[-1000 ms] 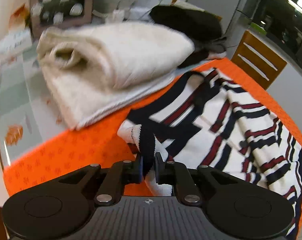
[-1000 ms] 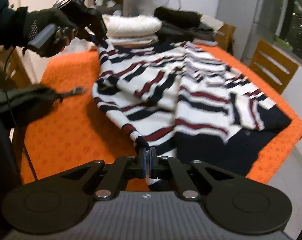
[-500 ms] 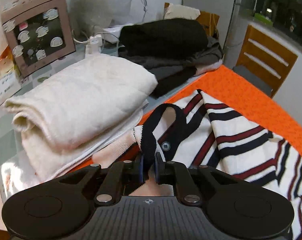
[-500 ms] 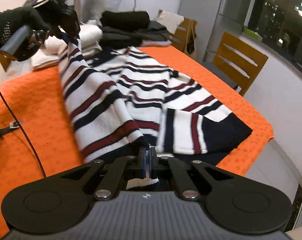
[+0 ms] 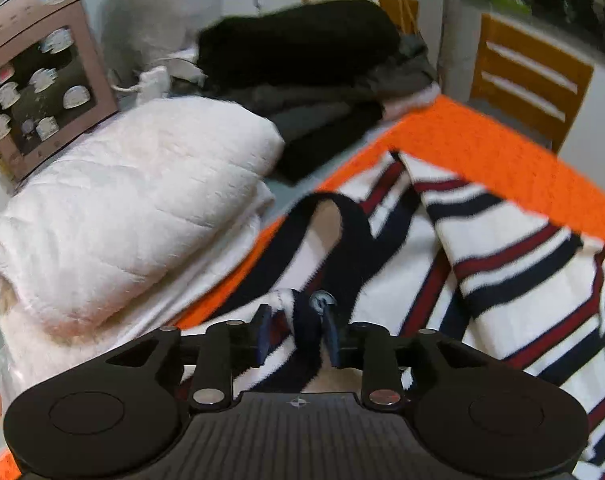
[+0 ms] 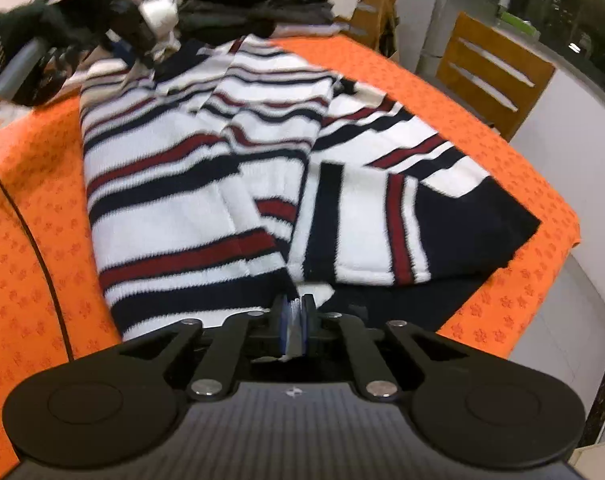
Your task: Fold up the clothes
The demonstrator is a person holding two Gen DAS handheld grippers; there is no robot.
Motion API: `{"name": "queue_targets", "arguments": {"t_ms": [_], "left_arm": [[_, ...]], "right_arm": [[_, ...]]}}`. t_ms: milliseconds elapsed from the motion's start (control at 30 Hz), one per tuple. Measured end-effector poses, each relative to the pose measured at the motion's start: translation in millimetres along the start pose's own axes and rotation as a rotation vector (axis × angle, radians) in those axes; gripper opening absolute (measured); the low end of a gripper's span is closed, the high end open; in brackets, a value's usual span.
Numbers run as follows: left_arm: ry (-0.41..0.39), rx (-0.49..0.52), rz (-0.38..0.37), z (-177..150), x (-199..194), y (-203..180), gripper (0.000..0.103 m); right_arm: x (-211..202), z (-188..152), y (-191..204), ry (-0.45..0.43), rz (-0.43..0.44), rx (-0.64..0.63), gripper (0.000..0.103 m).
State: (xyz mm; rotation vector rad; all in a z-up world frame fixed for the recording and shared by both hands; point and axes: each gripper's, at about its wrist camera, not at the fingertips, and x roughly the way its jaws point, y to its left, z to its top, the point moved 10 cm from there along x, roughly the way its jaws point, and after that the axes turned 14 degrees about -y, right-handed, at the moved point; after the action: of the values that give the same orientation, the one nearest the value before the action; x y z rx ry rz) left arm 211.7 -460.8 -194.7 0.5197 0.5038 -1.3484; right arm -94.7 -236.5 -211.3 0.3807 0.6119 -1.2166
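Observation:
A white sweater with navy and red stripes [image 6: 206, 168] lies folded lengthwise on the orange tablecloth [image 6: 34, 208]. In the left wrist view the sweater [image 5: 502, 264] shows its navy collar [image 5: 342, 224]. My left gripper [image 5: 296, 330] has its jaws parted, with the collar-end fabric loose between them. The left gripper also shows in the right wrist view [image 6: 138, 40] at the sweater's far end. My right gripper [image 6: 293, 326] is shut on the sweater's near hem.
A folded white blanket [image 5: 134, 216] and a pile of dark folded clothes [image 5: 310, 64] lie at the table's far end. A pink box [image 5: 34, 92] stands behind them. A wooden chair [image 6: 490, 72] stands on the right. A black cable [image 6: 26, 220] crosses the cloth on the left.
Both grippers carried the sweater's left side over to the right and laid it down. My left gripper's jaws have parted; the right stays shut.

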Motion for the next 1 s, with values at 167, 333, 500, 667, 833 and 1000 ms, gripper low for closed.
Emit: {"name": "queue_targets", "arguments": {"t_ms": [167, 333, 500, 667, 833, 1000], "left_arm": [[-0.035, -0.033, 0.003, 13, -37, 22, 0.038], [-0.041, -0.068, 0.014, 2, -81, 36, 0.04], [-0.04, -0.086, 0.041, -24, -131, 39, 0.041], [-0.018, -0.131, 0.112, -62, -189, 32, 0.041], [-0.018, -0.183, 0.198, -96, -248, 16, 0.041], [-0.003, -0.24, 0.24, -121, -291, -8, 0.042]], "right_arm": [[-38, 9, -18, -0.037, 0.008, 0.083, 0.03], [-62, -13, -28, 0.002, 0.092, 0.168, 0.04], [-50, -38, -31, 0.046, 0.188, 0.147, 0.041], [-38, -42, -27, 0.073, 0.353, 0.138, 0.004], [-41, -26, -39, 0.041, 0.399, 0.038, 0.004], [-32, -24, -52, 0.076, 0.408, -0.026, 0.005]]}}
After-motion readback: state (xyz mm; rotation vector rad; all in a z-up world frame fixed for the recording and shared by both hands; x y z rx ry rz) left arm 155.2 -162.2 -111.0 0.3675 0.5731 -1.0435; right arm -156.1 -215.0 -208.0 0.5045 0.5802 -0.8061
